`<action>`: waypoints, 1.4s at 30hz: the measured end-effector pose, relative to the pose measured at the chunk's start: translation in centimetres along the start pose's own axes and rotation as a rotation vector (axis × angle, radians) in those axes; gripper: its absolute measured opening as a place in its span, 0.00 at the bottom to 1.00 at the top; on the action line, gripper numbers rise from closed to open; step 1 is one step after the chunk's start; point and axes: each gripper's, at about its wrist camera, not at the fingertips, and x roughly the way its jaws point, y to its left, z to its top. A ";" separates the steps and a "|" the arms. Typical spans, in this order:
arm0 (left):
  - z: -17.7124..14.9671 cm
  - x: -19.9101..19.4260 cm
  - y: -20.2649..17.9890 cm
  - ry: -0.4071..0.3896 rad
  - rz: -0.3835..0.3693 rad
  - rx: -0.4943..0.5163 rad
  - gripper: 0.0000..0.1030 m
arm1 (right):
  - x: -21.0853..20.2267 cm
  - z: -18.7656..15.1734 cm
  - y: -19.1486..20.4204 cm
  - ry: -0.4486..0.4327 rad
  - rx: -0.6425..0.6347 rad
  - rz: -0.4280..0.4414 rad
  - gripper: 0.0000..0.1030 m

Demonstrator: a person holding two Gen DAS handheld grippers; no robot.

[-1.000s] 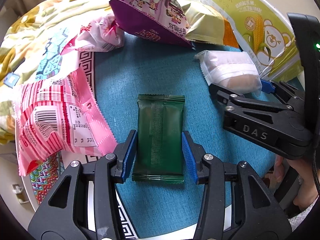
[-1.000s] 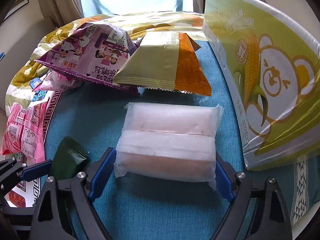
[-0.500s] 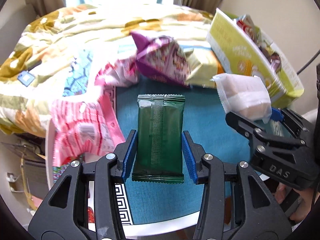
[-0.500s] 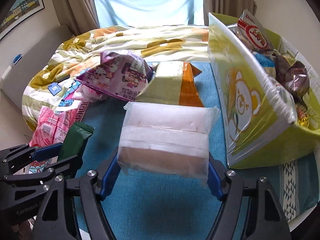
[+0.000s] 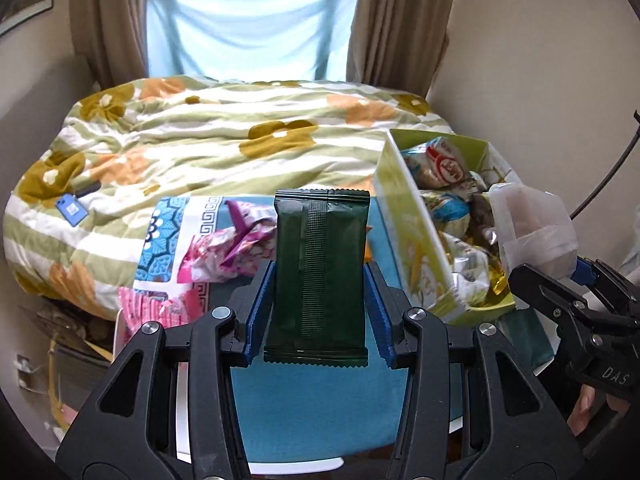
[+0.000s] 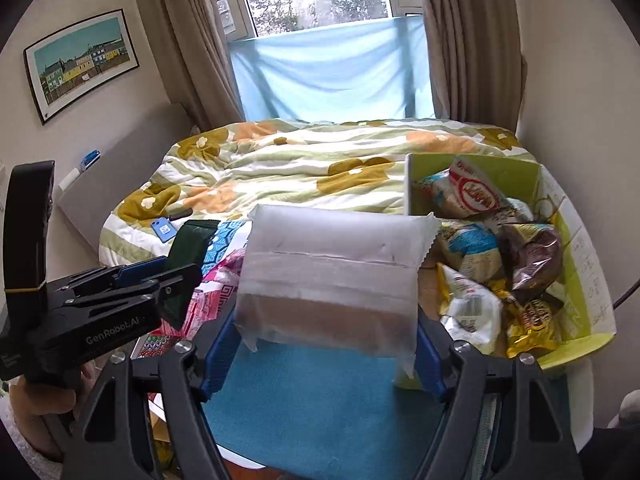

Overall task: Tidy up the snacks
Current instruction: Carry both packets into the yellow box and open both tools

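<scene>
Now lifted clear of the blue table mat [image 5: 304,408]: dark green snack packet [image 5: 320,276] clamped in left gripper [image 5: 318,316], frosted cake packet [image 6: 332,280] pinched in right gripper [image 6: 320,354], both raised beside the snack-filled yellow-green box [image 6: 576,280], ready for dropping in

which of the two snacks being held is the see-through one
The frosted white packet in the right gripper; the left gripper holds an opaque dark green packet.

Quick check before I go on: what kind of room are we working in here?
Most likely a bedroom in a home. A bed with a floral quilt fills the middle, a curtained window sits behind it, and a framed picture hangs on the wall. The snacks lie on a small table at its foot.
</scene>
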 end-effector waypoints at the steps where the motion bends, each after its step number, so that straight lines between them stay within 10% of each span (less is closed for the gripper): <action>1: 0.4 -0.1 -1.4 -0.008 -0.007 0.011 0.39 | -0.7 0.3 -1.2 -0.009 0.018 -0.005 0.69; 17: 3.0 8.0 -19.7 0.118 -0.164 0.183 0.39 | -3.6 1.1 -17.3 0.016 0.128 -0.137 0.69; 22: 2.4 10.6 -20.7 0.186 -0.181 0.238 0.52 | -2.6 1.3 -18.7 0.028 0.155 -0.148 0.69; 24: 2.0 10.8 -20.4 0.183 -0.162 0.257 0.94 | -2.3 1.2 -19.0 0.036 0.170 -0.146 0.69; 25: 1.8 10.6 -20.3 0.171 -0.166 0.258 0.97 | -2.1 1.2 -19.3 0.041 0.176 -0.146 0.69; 42: 3.6 10.2 -16.0 0.147 -0.096 0.234 0.97 | 2.3 1.8 -19.1 0.155 0.140 -0.111 0.71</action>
